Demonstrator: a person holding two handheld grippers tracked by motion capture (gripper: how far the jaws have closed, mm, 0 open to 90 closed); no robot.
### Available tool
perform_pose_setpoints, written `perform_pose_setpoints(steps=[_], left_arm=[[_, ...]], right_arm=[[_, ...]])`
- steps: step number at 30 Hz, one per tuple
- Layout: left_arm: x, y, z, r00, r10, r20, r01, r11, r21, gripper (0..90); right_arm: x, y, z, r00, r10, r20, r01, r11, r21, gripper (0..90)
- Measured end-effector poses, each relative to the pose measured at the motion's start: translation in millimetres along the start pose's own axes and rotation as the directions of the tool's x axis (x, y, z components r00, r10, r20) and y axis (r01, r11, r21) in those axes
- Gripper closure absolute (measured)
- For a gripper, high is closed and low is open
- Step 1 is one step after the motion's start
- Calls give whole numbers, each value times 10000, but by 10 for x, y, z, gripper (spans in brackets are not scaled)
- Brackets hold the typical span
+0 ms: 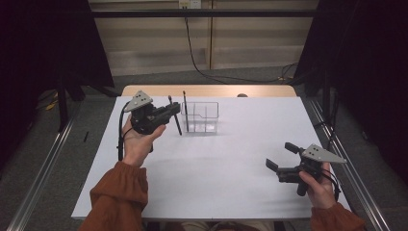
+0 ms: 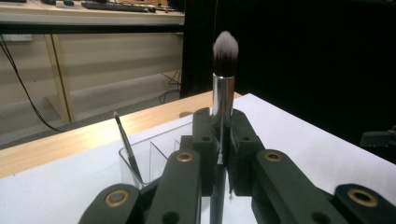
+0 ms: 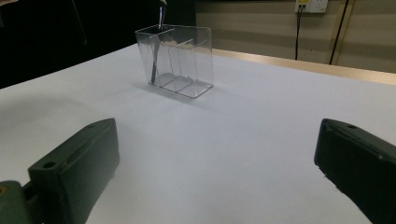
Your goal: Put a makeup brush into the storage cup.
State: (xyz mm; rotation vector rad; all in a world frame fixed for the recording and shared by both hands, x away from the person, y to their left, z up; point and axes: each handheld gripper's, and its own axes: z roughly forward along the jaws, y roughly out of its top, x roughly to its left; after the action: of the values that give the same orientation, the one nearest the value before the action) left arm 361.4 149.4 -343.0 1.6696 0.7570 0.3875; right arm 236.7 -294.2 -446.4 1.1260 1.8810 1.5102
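Left tool (image 2: 219, 154) clenched on makeup brush (image 2: 223, 70), upright, near clear organizer (image 1: 201, 117); thin brush (image 2: 127, 147) already inside. Right tool (image 1: 283, 158) released, idle over desk (image 1: 216, 163). Insertion pending.

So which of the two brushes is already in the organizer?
The thin black brush, leaning in the clear organizer's end compartment. The thicker makeup brush, silver-ferruled with white-tipped bristles, is upright, clamped in the left gripper.
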Motion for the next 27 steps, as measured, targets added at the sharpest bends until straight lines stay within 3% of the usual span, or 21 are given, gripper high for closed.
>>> perform_pose_setpoints(steps=[10, 27], left_arm=[[-3, 89, 65, 10000, 97, -18, -98, 9998, -158, 840], [117, 281, 260, 9990, 263, -364, -269, 9995, -153, 840]], right_arm=[[-2, 0, -6, 9999, 95, -38, -95, 9999, -66, 0], [0, -1, -8, 10000, 55, -21, -55, 10000, -55, 0]])
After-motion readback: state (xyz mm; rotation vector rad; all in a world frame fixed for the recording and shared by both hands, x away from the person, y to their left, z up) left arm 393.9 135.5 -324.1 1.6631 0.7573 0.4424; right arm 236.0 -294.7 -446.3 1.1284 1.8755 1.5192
